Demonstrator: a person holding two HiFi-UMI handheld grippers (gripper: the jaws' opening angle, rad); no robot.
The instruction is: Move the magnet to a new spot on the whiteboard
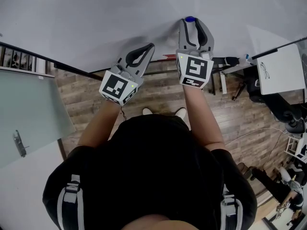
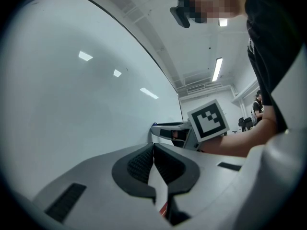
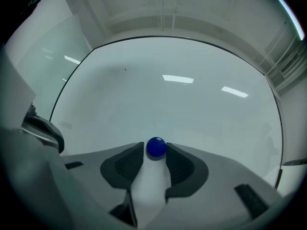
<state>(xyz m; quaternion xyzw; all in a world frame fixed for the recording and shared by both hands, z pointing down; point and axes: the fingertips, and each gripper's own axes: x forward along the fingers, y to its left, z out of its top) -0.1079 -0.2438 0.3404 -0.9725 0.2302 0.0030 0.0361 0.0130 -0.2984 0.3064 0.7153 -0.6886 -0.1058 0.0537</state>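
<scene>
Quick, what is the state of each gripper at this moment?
Left gripper: closed, holding nothing.
Right gripper: open, with the blue magnet between its fingers, not gripped.

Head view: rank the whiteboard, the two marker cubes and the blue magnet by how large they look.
1. whiteboard, spanning the top of the view.
2. right marker cube and left marker cube: these look about alike, so they are not ranked against each other.
3. blue magnet, only a small dot on the board.
</scene>
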